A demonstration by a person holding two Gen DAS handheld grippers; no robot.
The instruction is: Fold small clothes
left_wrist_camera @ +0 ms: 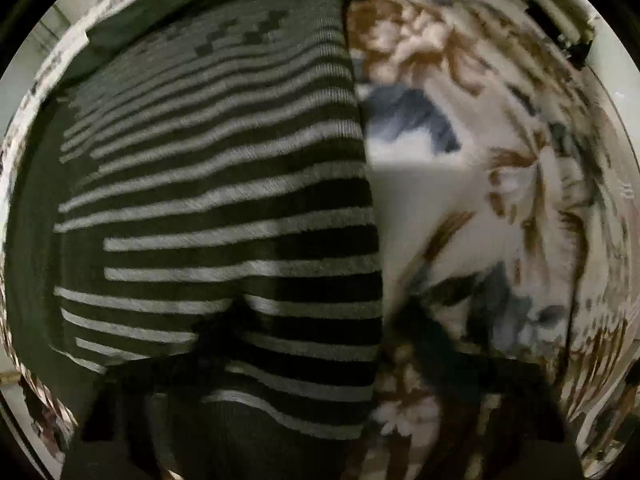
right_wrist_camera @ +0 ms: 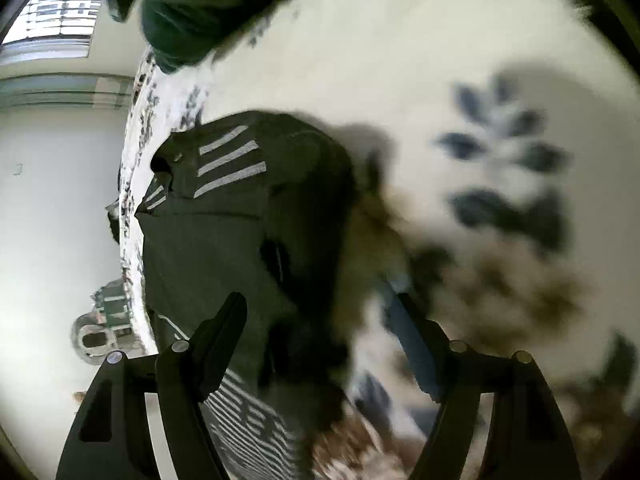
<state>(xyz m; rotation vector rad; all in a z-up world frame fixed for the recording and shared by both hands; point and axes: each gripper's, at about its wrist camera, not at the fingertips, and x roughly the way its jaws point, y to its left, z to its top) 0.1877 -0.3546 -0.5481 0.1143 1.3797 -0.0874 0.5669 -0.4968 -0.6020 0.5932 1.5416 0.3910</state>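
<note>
A dark green knit garment with grey stripes (left_wrist_camera: 216,184) fills the left half of the left wrist view, lying on a floral cloth (left_wrist_camera: 500,184). My left gripper (left_wrist_camera: 320,344) sits low over its right edge; the fingers are dark, blurred shapes spread apart, one finger (left_wrist_camera: 216,340) on the garment and the other over the cloth. In the right wrist view the same garment (right_wrist_camera: 240,216) lies bunched, partly folded over. My right gripper (right_wrist_camera: 320,312) is open, its left finger (right_wrist_camera: 216,332) over the garment and its right finger (right_wrist_camera: 416,332) over the cloth.
The white cloth with blue and brown flowers (right_wrist_camera: 460,100) covers the surface. Another dark green cloth (right_wrist_camera: 192,12) lies at the far edge. Beyond the surface edge are a white wall, a window (right_wrist_camera: 56,12) and a small grey object (right_wrist_camera: 100,328) on the floor.
</note>
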